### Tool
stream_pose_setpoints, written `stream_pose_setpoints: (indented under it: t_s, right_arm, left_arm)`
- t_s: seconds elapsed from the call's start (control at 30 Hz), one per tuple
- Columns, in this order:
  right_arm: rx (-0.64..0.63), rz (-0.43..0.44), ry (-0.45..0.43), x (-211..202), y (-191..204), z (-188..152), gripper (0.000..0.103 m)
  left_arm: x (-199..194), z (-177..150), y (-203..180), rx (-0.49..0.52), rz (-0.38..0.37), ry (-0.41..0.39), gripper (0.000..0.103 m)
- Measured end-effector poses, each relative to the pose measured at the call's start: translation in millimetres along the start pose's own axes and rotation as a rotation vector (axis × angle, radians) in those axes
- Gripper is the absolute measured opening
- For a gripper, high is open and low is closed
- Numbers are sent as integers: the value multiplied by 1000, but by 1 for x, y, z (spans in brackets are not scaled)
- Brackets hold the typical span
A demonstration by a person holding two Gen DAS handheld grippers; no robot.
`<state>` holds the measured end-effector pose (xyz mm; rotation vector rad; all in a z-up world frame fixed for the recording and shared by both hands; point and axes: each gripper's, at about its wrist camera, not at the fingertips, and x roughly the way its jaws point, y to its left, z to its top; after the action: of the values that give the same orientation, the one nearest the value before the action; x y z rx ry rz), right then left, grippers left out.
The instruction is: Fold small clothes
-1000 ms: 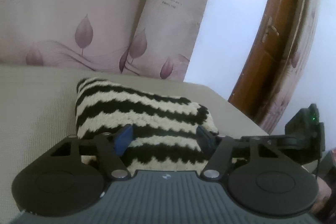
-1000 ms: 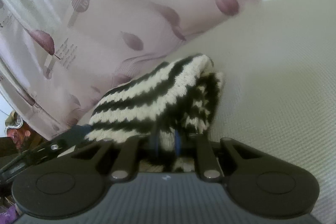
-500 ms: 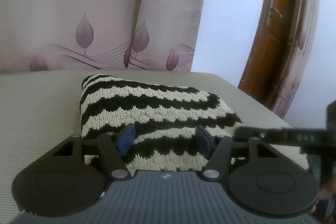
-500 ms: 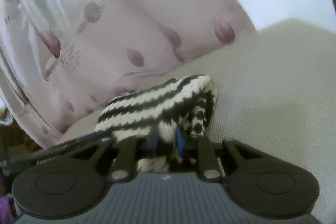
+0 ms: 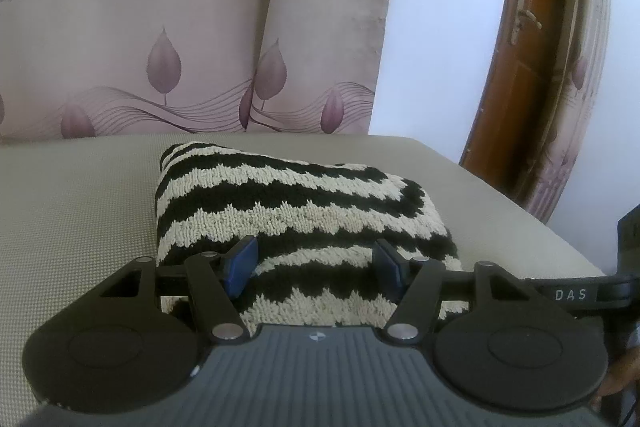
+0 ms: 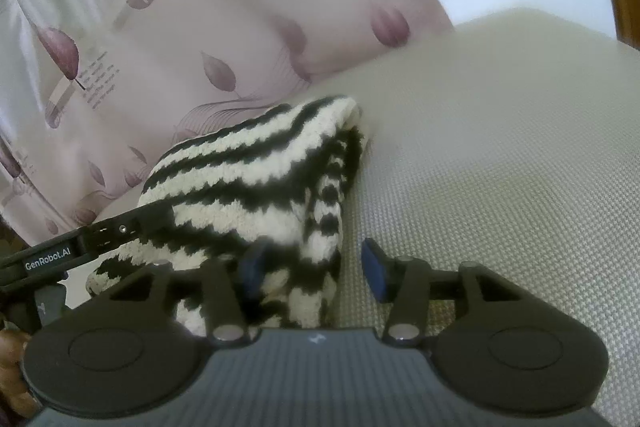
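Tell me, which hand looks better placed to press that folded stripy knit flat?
Probably the left. The left gripper sits open squarely over the folded knit, pads clear of it. The right gripper has just been opening at the knit's side edge, with one pad over bare table.

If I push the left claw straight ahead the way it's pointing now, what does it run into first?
Most likely the folded striped knit: it lies directly ahead of the open left claw, already between its pads. Behind it come the grey cushion and the curtain; depth is hard to judge.

Black left gripper (image 5: 316, 267), blue pads, silver screws, grey ribbed housing, "DAS" lettering
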<state>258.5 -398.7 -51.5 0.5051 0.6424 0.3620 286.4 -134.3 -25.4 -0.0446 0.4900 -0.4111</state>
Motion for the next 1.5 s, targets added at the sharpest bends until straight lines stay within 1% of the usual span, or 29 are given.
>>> stream_pose_setpoints:
  t_s: [0.17, 0.33, 0.4, 0.47, 0.53, 0.6, 0.63, 0.73, 0.77, 0.8, 0.87, 0.9, 0.93, 0.97, 1.0, 1.07, 1.13, 1.17, 1.2, 1.23, 1.27, 1.3, 1.33, 1.37, 1.4, 1.43, 1.5]
  right_arm:
    - [14, -5, 4, 0, -2, -2, 56]
    - [20, -9, 6, 0, -2, -1, 58]
    - [33, 3, -2, -1, -3, 1, 59]
    - [48, 20, -32, -9, -5, 4, 59]
    - [44, 16, -91, -20, -3, 13, 60]
    - [23, 28, -145, -28, 4, 29, 61]
    - [-3, 52, -152, -26, 11, 40, 60]
    - [-129, 63, -134, -5, 34, 61, 60]
    - [-171, 63, -110, 8, 41, 66, 58]
    - [-198, 39, -82, 23, 45, 69, 58]
    - [-230, -19, -8, 55, 43, 70, 57]
    - [-237, -45, 47, 72, 39, 67, 58]
    - [-243, -50, 70, 81, 35, 62, 59]
    - [-255, -39, 55, 82, 34, 60, 59]
    - [-254, -34, 66, 81, 33, 61, 59]
    - [-244, -17, 90, 77, 30, 66, 59]
    - [-196, 22, 83, 67, 23, 72, 60]
    - [-166, 53, 67, 60, 18, 74, 60]
    - [-133, 82, 31, 48, 14, 76, 62]
    - [-105, 94, 3, 40, 11, 77, 66]
    - [-75, 99, -14, 32, 5, 78, 74]
    - [-49, 101, -14, 27, -1, 79, 80]
    - [-21, 114, 0, 24, -8, 79, 80]
    - [-1, 123, 11, 23, -15, 79, 80]
    - [23, 128, 27, 24, -22, 78, 84]
    - [50, 131, 49, 26, -27, 78, 85]
    - [107, 159, 100, 34, -39, 76, 86]
  left_arm:
    - [0, -1, -3, 19, 11, -2, 66]
    - [1, -2, -6, 36, 17, -5, 70]
    - [1, -4, -8, 49, 22, -10, 71]
    - [0, -5, -9, 54, 19, -16, 73]
    - [-1, -7, -8, 49, 10, -22, 74]
    - [0, -7, -9, 53, 10, -23, 76]
    - [0, -7, -10, 53, 8, -24, 77]
    - [0, -8, -12, 61, 10, -27, 79]
    - [0, -8, -13, 62, 9, -28, 80]
    - [0, -8, -13, 63, 9, -29, 80]
    - [1, -9, -13, 64, 7, -31, 80]
    - [1, -9, -13, 64, 3, -30, 81]
    - [1, -8, -12, 65, 3, -29, 81]
    - [0, -8, -12, 63, -4, -26, 81]
    - [0, -6, -11, 57, -11, -24, 81]
    - [-6, -2, -6, 26, -32, -32, 81]
    - [-18, 8, 4, -43, -63, -57, 81]
    - [-25, 14, 11, -82, -76, -71, 87]
    - [-29, 19, 19, -110, -80, -78, 96]
    - [-33, 26, 26, -133, -79, -79, 100]
    - [-36, 31, 34, -156, -83, -78, 101]
    - [-36, 36, 42, -175, -88, -72, 102]
    - [-36, 40, 50, -190, -91, -57, 103]
    - [-31, 45, 60, -205, -98, -24, 103]
    - [-25, 47, 69, -217, -112, 18, 103]
    - [-18, 49, 78, -234, -123, 53, 103]
    - [-3, 47, 96, -297, -152, 112, 103]
